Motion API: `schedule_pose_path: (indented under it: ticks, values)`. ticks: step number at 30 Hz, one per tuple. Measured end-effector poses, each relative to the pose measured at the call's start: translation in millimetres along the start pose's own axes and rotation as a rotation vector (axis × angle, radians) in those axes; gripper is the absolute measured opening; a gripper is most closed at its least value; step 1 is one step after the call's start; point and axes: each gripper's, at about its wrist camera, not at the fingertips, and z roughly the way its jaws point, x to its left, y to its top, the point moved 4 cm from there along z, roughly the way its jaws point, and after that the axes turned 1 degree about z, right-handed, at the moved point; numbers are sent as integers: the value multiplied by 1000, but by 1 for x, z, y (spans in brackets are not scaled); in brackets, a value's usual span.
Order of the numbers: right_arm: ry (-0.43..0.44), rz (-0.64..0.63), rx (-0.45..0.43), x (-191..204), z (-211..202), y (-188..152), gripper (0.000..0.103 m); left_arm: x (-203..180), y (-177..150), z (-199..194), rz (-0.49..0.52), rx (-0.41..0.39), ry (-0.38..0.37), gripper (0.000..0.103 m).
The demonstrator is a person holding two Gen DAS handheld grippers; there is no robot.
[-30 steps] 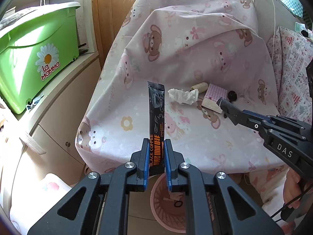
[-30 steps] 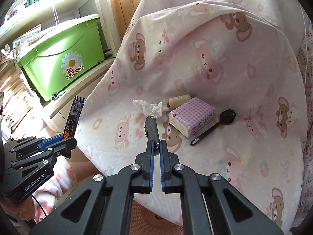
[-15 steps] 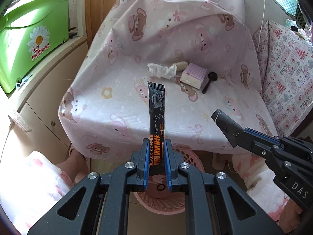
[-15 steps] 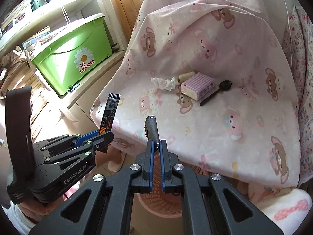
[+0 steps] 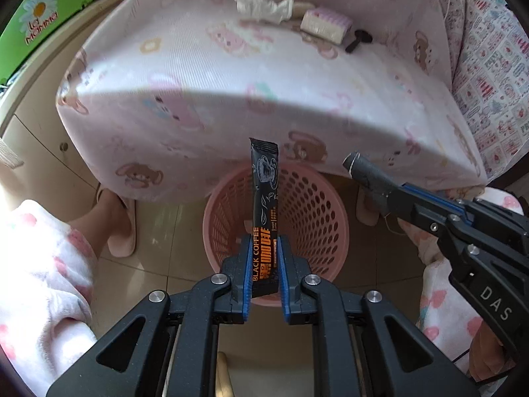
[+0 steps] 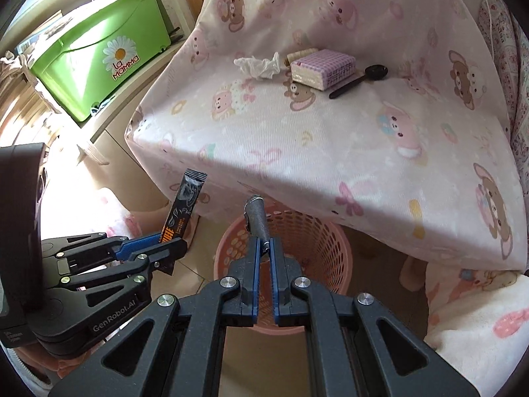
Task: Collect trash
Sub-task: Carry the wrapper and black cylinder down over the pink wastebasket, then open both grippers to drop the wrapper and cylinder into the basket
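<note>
Left wrist | left gripper clamps flat glossy sachet (black) | perforated pink basket

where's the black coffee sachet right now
In the left wrist view the black coffee sachet stands upright, clamped in the left gripper, over the pink perforated plastic basket below the cloth-covered seat's front edge.

A seat draped in a pink cartoon-bear sheet carries a crumpled white tissue, a small roll of beige thread just beside it, a tissue pack in purple check wrap touching the roll, and a black plastic spoon lying against the pack's far side. On the tiled floor in front of the seat stands a pink perforated wastebasket, upright, its rim partly under the sheet's hanging edge, with pink slippers on the tiles near it.
</note>
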Motion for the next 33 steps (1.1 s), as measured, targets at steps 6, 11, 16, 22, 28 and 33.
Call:
schedule_pose_path:
  ticks: [6, 11, 16, 22, 28, 33]
  values:
    - [-178, -11, 17, -8, 35, -16, 7, 8, -2, 45, -85, 141, 3, 13]
    - [-172, 55, 114, -15, 67, -30, 7, 8, -1, 72, -75, 269, 41, 13]
    - [-188, 57, 181, -17, 94, -34, 7, 22, -6, 108, -182, 386, -14, 13]
    - [-218, 41, 248, -18, 117, -42, 7, 34, -18, 138, -215, 411, 2, 13]
    - [-227, 3, 324, -16, 140, -54, 7, 43, -21, 153, -206, 412, 37, 13]
    - [-221, 13, 367, -18, 149, -62, 7, 43, -21, 157, -199, 424, 29, 14]
